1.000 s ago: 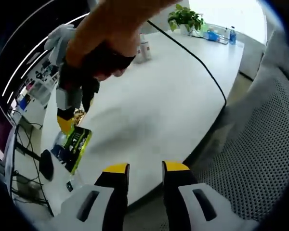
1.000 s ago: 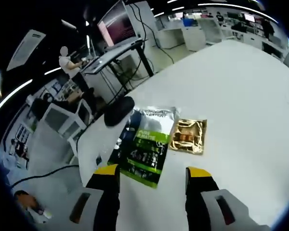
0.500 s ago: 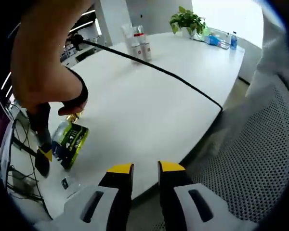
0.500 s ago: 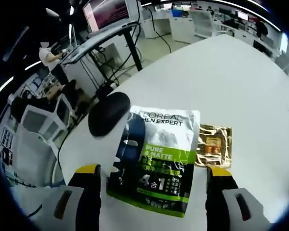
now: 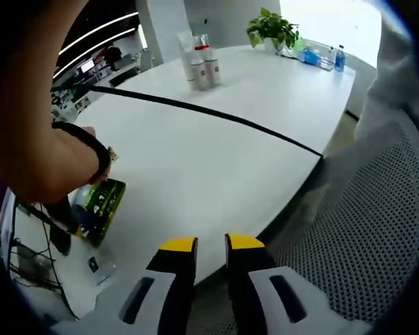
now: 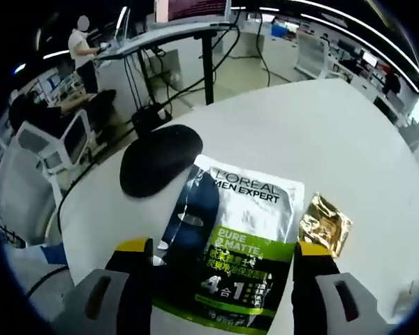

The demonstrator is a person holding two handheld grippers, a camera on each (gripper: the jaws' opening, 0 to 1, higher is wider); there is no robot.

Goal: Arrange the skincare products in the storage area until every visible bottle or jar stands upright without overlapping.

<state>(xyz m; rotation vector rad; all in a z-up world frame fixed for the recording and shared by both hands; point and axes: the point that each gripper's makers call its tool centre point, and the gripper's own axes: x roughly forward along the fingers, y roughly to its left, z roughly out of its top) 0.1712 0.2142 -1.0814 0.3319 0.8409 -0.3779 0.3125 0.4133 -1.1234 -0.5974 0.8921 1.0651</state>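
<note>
Several white skincare bottles (image 5: 199, 63) stand upright together at the far end of the white table (image 5: 216, 153). A green, black and silver face-mask sachet (image 6: 230, 230) lies flat near the table's corner, with a small gold sachet (image 6: 325, 223) at its right. My right gripper (image 6: 222, 248) is wide open just over the green sachet's near end, one jaw at each side. The green sachet (image 5: 101, 206) also lies under the person's arm (image 5: 35, 125). My left gripper (image 5: 211, 244) hovers off the table's near edge, jaws a narrow gap apart and holding nothing.
A black mouse (image 6: 157, 157) lies just behind the green sachet. A black cable (image 5: 195, 112) runs across the table. A potted plant (image 5: 272, 28) and a blue bottle (image 5: 337, 52) stand at the far end. A mesh chair (image 5: 363, 230) is beside the table edge.
My right gripper has come closer to the green sachet and opened wider, so its jaws now flank it. The arm has dropped lower left. My left jaws have narrowed.
</note>
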